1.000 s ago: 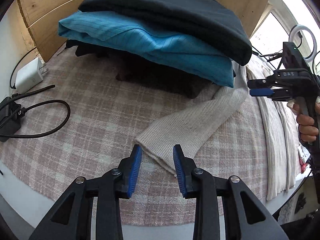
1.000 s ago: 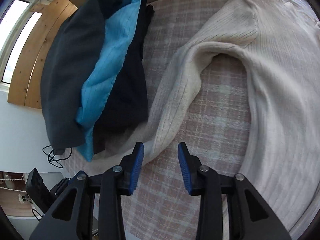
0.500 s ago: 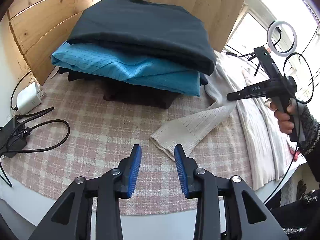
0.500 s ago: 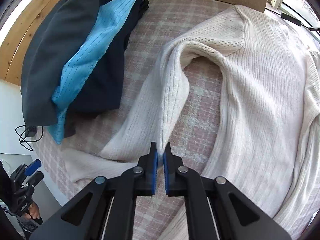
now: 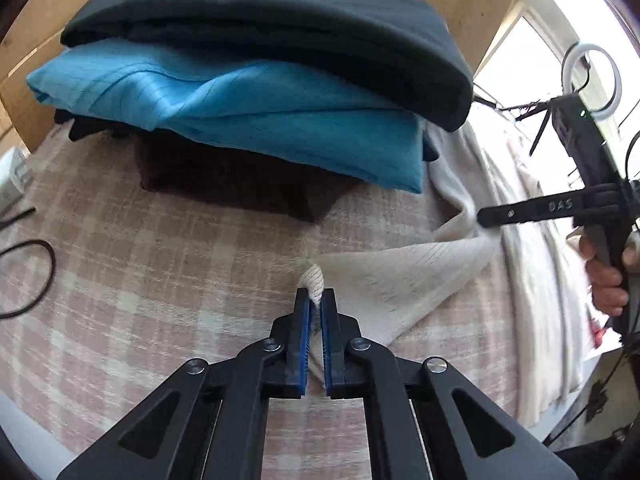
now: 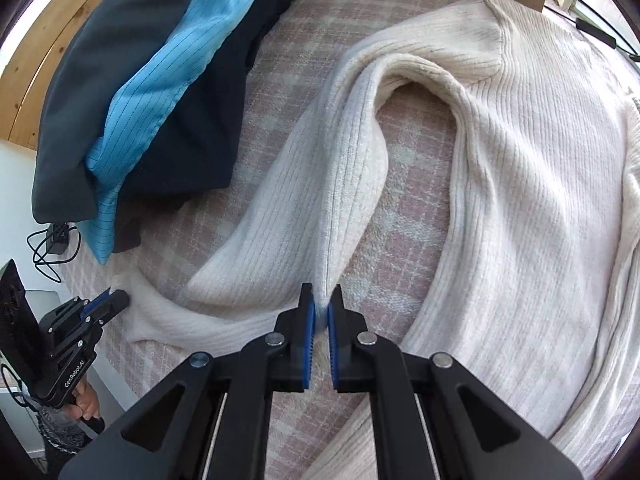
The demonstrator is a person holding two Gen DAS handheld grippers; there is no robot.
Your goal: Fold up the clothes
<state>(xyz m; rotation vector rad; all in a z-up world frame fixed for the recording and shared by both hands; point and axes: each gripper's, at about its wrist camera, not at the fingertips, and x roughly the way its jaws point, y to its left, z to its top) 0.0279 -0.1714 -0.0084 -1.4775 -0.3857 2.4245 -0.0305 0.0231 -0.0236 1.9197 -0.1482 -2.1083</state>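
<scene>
Knitwear this soft sags and stretches: your left gripper (image 5: 315, 307) pinches the sweater (image 6: 520, 168) cuff, your right gripper (image 6: 321, 312) the mid-sleeve, fingers closed, near the bed's (image 5: 160, 264) front edge.

Daylight from window (image 5: 532, 40) at right, blown out; fisheye-bent edges, motion blur at right.

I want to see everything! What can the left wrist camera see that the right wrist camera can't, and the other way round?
Only the left wrist view shows the ring light by the window and the white charger.

Only the right wrist view shows the cream sweater's whole body.

Both show the sleeve, with the left gripper shut on its cuff and the right gripper shut on it farther up, the stacked folded clothes and the plaid cover.
</scene>
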